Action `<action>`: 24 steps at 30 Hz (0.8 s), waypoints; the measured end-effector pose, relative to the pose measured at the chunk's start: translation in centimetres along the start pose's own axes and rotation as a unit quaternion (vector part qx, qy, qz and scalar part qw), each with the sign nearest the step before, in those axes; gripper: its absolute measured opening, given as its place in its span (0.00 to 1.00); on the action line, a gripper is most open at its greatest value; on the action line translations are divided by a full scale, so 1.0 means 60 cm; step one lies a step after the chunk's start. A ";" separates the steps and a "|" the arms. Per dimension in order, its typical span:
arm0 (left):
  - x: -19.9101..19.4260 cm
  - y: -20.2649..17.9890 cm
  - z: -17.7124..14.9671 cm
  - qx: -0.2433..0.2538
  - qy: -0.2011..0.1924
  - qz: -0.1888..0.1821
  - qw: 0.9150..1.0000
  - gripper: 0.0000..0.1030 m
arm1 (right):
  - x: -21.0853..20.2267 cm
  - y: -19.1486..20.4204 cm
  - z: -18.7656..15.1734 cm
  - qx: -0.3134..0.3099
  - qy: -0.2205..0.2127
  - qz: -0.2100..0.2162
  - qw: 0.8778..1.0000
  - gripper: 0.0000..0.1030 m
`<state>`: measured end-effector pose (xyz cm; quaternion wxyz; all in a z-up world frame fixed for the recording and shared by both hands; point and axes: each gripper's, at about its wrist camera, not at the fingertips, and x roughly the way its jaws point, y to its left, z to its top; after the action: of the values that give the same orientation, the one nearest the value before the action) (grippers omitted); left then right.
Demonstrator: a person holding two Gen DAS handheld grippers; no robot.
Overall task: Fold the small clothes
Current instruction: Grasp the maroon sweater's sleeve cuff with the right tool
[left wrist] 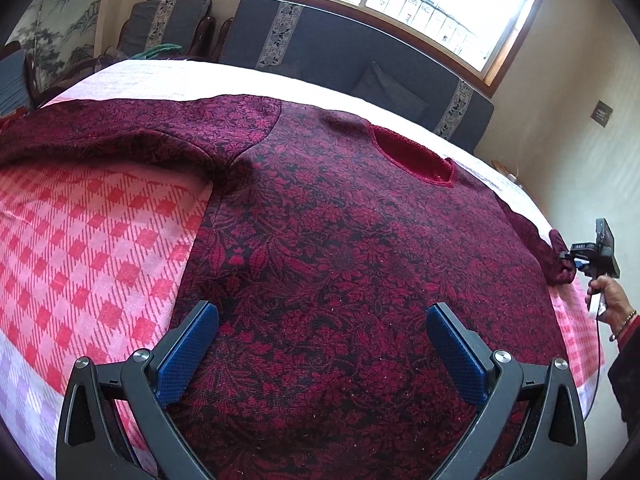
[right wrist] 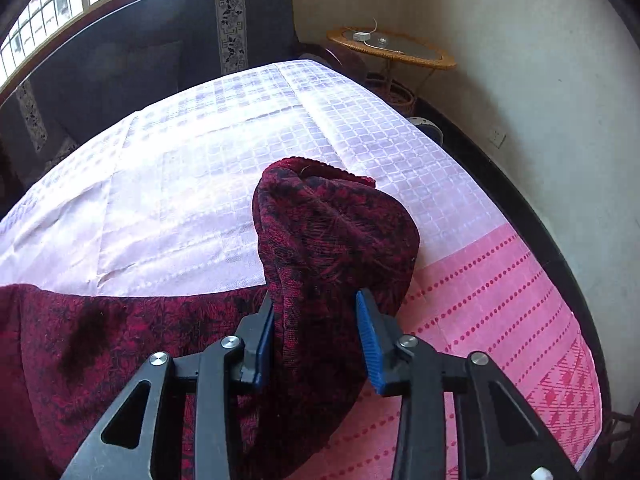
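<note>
A dark red floral sweater (left wrist: pixel 340 248) lies spread flat on the bed, its neckline (left wrist: pixel 412 156) toward the far side and one sleeve (left wrist: pixel 120 136) stretched out to the left. My left gripper (left wrist: pixel 322 312) hovers open over the sweater's lower body, nothing between its blue pads. At the right edge of the left wrist view, my right gripper (left wrist: pixel 570 258) grips the other sleeve's end. In the right wrist view the right gripper (right wrist: pixel 316 312) is shut on that bunched sleeve (right wrist: pixel 336 236), whose cuff folds up past the fingertips.
The bed carries a pink and white checked cover (left wrist: pixel 80 248) with a pale lilac section (right wrist: pixel 200 152) at the far side. A dark sofa (left wrist: pixel 352 56) stands under the window. A wicker side table (right wrist: pixel 392 50) stands by the wall, right of the bed.
</note>
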<state>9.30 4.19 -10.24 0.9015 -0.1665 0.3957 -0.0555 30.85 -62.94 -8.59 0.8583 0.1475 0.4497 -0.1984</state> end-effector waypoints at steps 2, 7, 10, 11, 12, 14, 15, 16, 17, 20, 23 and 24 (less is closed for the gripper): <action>-0.001 -0.001 -0.001 0.003 -0.002 -0.002 1.000 1.00 | -0.017 -0.028 -0.005 0.049 -0.007 0.030 0.998 0.17; -0.008 0.007 -0.003 -0.002 -0.004 -0.006 1.000 1.00 | -0.074 -0.050 -0.030 0.131 -0.032 0.145 0.980 0.11; -0.011 0.013 -0.003 -0.010 -0.006 -0.009 1.000 1.00 | -0.119 0.003 -0.045 0.127 -0.040 0.218 0.967 0.12; -0.012 0.015 -0.004 -0.012 -0.008 -0.009 1.000 1.00 | -0.133 0.035 -0.047 0.114 -0.041 0.237 0.964 0.10; -0.015 0.018 -0.004 -0.015 -0.010 -0.009 1.000 1.00 | -0.153 0.068 -0.052 0.097 -0.046 0.253 0.961 0.10; -0.019 0.022 -0.005 -0.020 -0.014 -0.010 1.000 1.00 | -0.187 0.143 -0.064 0.071 -0.051 0.293 0.952 0.10; -0.022 0.025 -0.006 -0.023 -0.016 -0.011 1.000 1.00 | -0.202 0.179 -0.069 0.055 -0.050 0.309 0.948 0.10; -0.024 0.028 -0.006 -0.026 -0.019 -0.013 0.999 1.00 | -0.217 0.208 -0.073 0.039 -0.054 0.316 0.946 0.10; -0.027 0.030 -0.007 -0.028 -0.021 -0.013 0.999 1.00 | -0.232 0.231 -0.080 0.025 -0.065 0.300 0.952 0.08; -0.035 0.037 -0.010 -0.036 -0.029 -0.016 0.999 1.00 | -0.227 0.231 -0.076 -0.017 -0.082 0.219 0.972 0.13; -0.039 0.045 -0.010 -0.044 -0.030 -0.029 0.998 1.00 | -0.191 0.148 -0.068 -0.012 -0.076 0.118 0.990 0.33; -0.039 0.047 -0.010 -0.048 -0.028 -0.031 0.998 1.00 | -0.175 0.124 -0.063 -0.018 -0.066 0.092 0.993 0.47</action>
<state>7.17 7.26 -9.94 0.9012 -0.2232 0.3667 -0.0596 26.24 -52.62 -1.36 0.9033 0.1593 0.3798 -0.1199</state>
